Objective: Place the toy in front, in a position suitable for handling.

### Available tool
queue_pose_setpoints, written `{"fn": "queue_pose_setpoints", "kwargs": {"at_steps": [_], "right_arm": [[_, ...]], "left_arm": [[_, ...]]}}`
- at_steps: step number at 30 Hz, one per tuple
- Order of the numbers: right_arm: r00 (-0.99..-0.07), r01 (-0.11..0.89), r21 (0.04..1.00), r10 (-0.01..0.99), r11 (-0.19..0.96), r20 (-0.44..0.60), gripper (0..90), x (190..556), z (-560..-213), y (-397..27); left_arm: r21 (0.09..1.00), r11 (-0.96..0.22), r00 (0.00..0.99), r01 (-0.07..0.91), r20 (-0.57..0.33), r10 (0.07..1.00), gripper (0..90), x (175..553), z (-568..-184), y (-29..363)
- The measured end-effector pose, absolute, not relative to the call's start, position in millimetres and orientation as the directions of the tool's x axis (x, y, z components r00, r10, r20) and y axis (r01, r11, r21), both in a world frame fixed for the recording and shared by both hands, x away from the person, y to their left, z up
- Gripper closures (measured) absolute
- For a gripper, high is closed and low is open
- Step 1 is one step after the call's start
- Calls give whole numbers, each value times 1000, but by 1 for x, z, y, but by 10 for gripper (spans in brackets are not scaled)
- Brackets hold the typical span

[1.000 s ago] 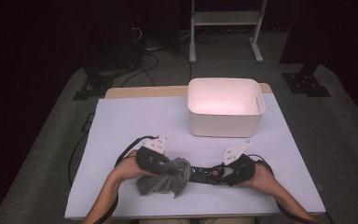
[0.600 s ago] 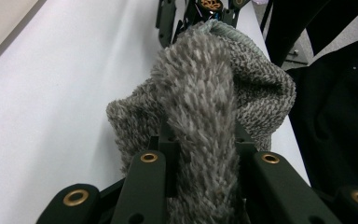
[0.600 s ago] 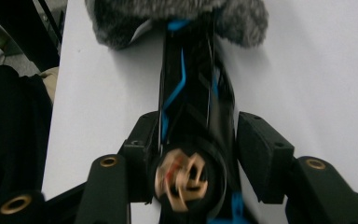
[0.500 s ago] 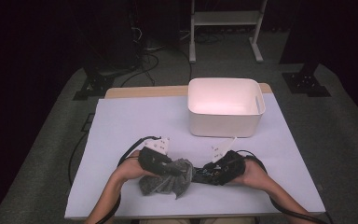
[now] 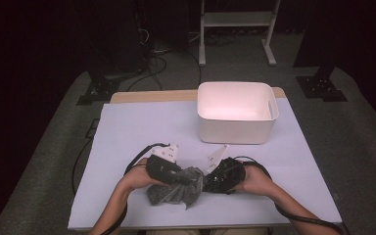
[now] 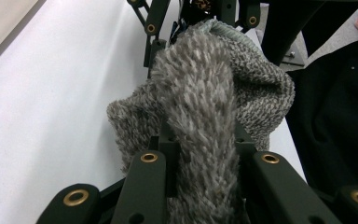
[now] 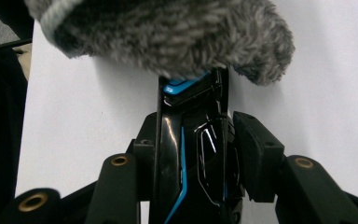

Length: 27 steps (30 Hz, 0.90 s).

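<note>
Two tools meet: our left tool [image 5: 188, 177] clamps a grey fuzzy sock [image 6: 200, 102], while our right tool [image 7: 191, 135], jaws just closing, grips a black-and-blue object [image 7: 191, 140] entering it.

Sock [image 6: 200, 98]: grey-white flecked knit w/ fuzzy pile, pale grey-green cuff band. Item in right gripper [image 5: 210, 182]: glossy black w/ bright blue trim [image 7: 191, 140]. Both grippers black, brass-coloured rivets; left gripper [image 5: 186, 177] too. Bin [image 5: 237, 115]: white, pinkish inside. Table cover [image 5: 127, 132]: pale lavender-white. Table edge tan. Floor grey.
</note>
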State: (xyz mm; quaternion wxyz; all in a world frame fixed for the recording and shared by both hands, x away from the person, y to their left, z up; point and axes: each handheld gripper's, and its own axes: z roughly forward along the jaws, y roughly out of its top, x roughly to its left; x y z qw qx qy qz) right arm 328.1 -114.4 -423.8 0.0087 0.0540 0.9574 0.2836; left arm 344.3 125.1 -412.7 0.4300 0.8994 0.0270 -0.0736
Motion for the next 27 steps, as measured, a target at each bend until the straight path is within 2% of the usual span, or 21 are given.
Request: {"fn": "queue_pose_setpoints", "kwargs": {"at_steps": [11, 27], "right_arm": [[-988, 149, 624, 141, 767, 63, 553, 329, -424, -132], [-989, 140, 777, 125, 614, 80, 552, 339, -408, -104]], "left_arm": [[757, -635, 983, 154, -180, 24, 739, 346, -422, 137], [804, -592, 998, 56, -50, 26, 741, 342, -351, 154]]}}
